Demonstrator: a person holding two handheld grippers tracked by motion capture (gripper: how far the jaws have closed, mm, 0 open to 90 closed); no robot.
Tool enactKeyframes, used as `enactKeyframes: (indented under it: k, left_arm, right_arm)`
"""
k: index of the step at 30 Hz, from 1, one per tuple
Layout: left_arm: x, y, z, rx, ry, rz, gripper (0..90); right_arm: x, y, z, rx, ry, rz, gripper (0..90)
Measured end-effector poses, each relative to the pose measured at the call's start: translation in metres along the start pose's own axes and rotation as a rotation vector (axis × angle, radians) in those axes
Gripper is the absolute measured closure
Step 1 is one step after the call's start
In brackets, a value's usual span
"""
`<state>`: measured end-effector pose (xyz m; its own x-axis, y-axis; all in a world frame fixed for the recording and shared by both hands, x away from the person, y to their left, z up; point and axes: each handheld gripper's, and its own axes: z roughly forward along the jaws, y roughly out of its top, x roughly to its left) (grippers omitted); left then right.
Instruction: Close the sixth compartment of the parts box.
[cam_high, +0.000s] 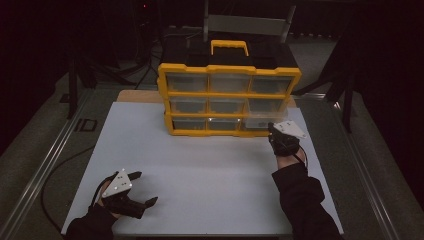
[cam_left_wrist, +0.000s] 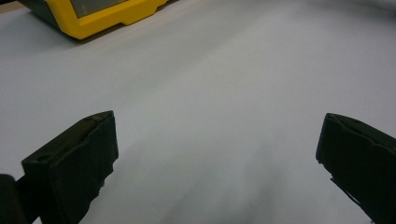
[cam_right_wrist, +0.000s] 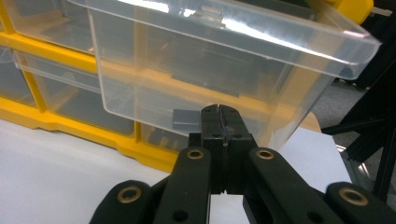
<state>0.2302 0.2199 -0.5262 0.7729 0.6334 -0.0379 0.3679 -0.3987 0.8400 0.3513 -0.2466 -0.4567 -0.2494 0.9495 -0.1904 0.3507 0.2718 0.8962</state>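
A clear drawer (cam_right_wrist: 219, 60) is drawn out of the yellow organizer (cam_high: 229, 95) at its right column, its front lip pinched by the closed right tool (cam_right_wrist: 219, 112). The left tool (cam_high: 138, 189) is held open over the tabletop (cam_high: 200, 170), well apart from the organizer. If the drawer is pulled too far, it could be tipped free and dropped.

The pulled-out drawer (cam_right_wrist: 224, 60) is clear, shiny plastic, smooth enough to catch the light. The organizer box (cam_high: 229, 95) has a bright yellow plastic frame with a soft shine. The table top (cam_high: 200, 170) looks white, flat and matt. The right gripper (cam_right_wrist: 219, 109) is black, dull plastic with little brass-colored metal pins.
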Motion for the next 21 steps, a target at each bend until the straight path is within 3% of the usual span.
enactKeyframes:
  k: [21]
  left_arm:
    - [-0.0003,0.0,0.0002,0.001,-0.003,0.001,0.4]
  right_arm:
    - [-0.0009,0.0069,0.0085,0.006,-0.005,-0.003,90.0]
